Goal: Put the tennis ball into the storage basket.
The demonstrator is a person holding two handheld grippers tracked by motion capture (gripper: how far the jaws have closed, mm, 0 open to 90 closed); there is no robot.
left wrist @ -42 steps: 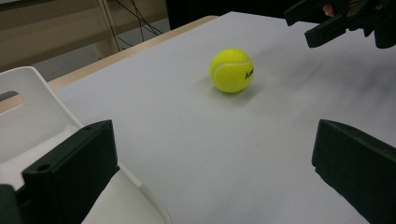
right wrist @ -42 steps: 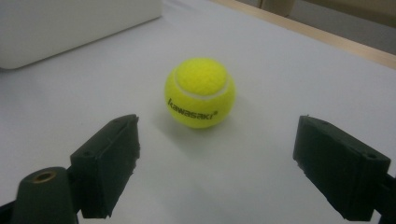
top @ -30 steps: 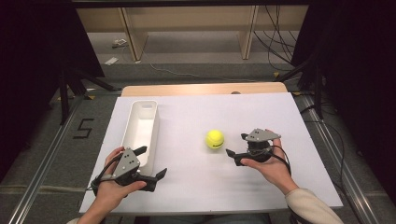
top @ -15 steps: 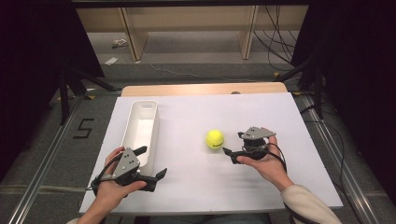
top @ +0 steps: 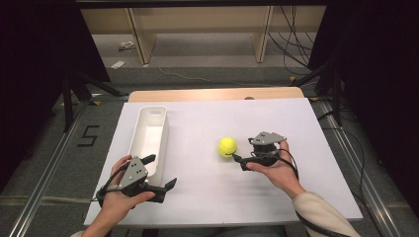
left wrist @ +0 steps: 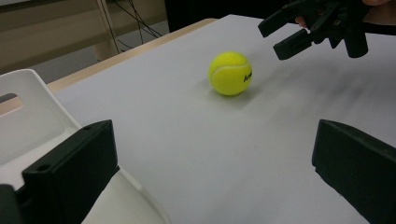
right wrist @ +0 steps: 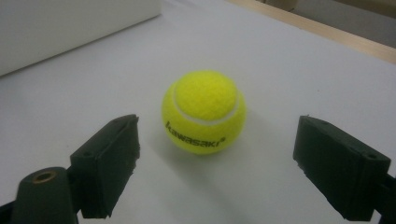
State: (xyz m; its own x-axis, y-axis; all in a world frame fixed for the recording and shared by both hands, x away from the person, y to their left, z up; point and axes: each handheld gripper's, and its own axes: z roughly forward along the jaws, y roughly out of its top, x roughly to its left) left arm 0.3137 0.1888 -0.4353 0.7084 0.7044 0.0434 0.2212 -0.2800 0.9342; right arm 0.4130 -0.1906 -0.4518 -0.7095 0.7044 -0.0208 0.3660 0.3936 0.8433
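Tennis ball sat on the white table board, at about 9 o'clock from my right gripper and well apart from the white bin at its own 9 o'clock. Right gripper's jaws stood wide open, ball just ahead and centred between them in the right gripper view, no contact yet. Left gripper rested by the bin's near end, jaws apart too, holding nothing. Judged best approach: advance level until the pads flank the ball's widest part, then close slowly and evenly, since a one-sided touch would likely roll it away.
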